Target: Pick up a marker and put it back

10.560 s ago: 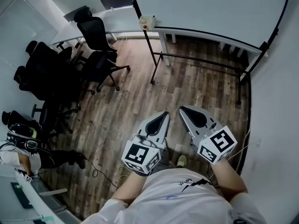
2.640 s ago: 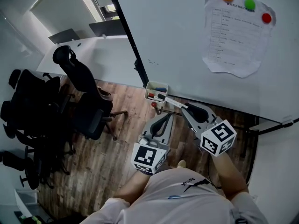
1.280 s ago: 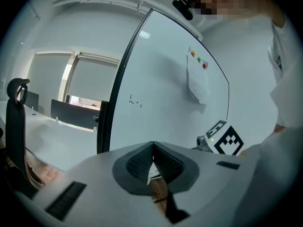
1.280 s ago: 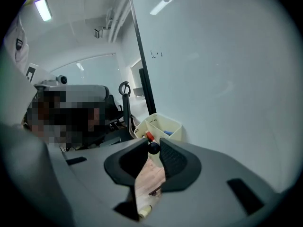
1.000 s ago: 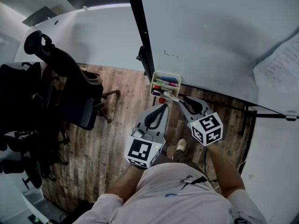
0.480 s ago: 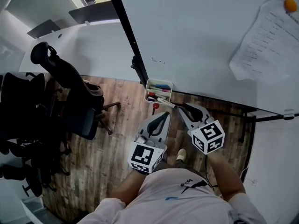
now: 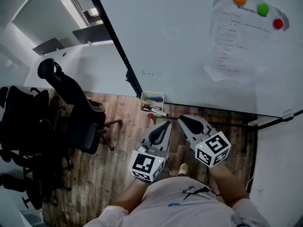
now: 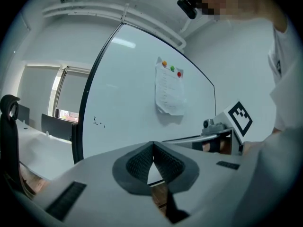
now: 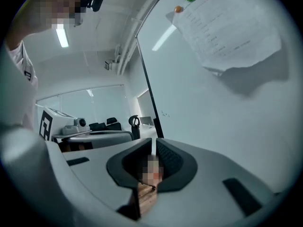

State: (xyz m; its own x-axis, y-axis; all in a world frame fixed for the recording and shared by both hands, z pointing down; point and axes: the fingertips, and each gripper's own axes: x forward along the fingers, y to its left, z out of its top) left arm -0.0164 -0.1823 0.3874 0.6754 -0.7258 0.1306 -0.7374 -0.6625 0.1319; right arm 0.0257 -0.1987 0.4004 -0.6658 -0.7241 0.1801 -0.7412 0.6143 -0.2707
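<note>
The marker [image 7: 158,111], white with a dark tip, lies slantwise along the near rim of the tray [image 7: 153,97], rather than down among the other markers inside it. The tray hangs at the bottom edge of the whiteboard [image 7: 189,46]. This looks like the end of the put-back step, and it carries the main risk. A marker perched on the rim could roll off the near side of the tray and drop to the wood floor [image 7: 118,141] below. Whether it is properly seated is hard to tell at this size.

The right tongs [image 7: 182,120] are just near of the tray, a little to its right. Their jaws are closing to a narrow slit, and the right gripper view shows no object between them. If they swing back towards the tray, the tips could clip the marker's end and flick it out.

The left tongs [image 7: 166,124], also just near of the tray, have their jaws together and hold nothing. A careless sweep from them could knock the tray's near rim as well.
</note>
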